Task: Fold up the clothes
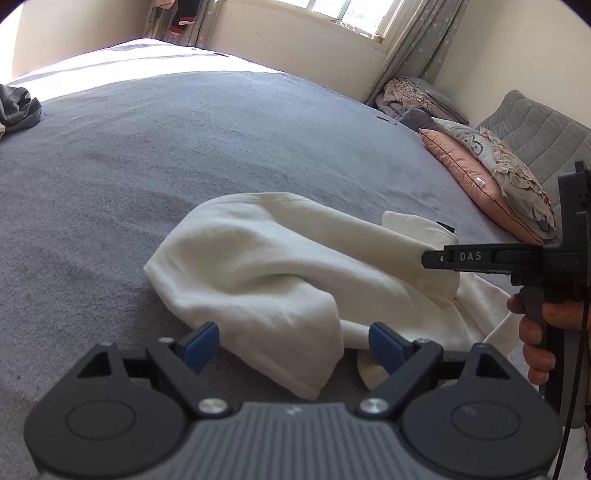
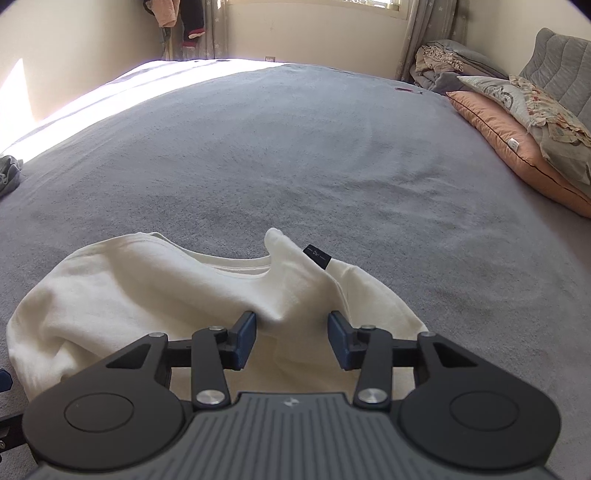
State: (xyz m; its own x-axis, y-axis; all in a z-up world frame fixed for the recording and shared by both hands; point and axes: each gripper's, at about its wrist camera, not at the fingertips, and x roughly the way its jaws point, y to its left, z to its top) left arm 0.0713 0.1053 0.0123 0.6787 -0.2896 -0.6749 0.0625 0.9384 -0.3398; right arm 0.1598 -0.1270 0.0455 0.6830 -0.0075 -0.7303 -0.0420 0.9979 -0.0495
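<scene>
The right gripper [image 2: 291,339] stands with its blue pads [image 2: 243,339] apart, a raised ridge of the cream garment [image 2: 147,291] lying in the gap between them without being pinched by either pad; from the left wrist view the same tool shows side-on at the right edge, its black finger marked DAS reaching over the cloth, a hand [image 1: 535,339] wrapped round its grip. The left gripper [image 1: 291,347] has its jaws spread wide, one pad over the bare cover and the other just at the near edge of the cloth, a hanging fold of the garment lying between them, clamped by neither.

The garment is a cream knitted top, crumpled and partly doubled over on the near part of the bed; a small black label [image 2: 317,256] sticks up by its far edge, beside a rounded neckline.

Around it spreads the grey bed cover [image 2: 295,147], sunlit along its far left side; a dark grey piece of clothing [image 1: 18,109] lies bunched at the left edge; at the right a salmon pillow [image 2: 517,144] lies under patterned pillows against a quilted grey headboard [image 2: 554,62]; beyond them a heap of bedding [image 2: 439,61] sits in the corner below a curtained window [image 1: 351,14]; clothes [image 2: 177,18] hang in the far left corner.
</scene>
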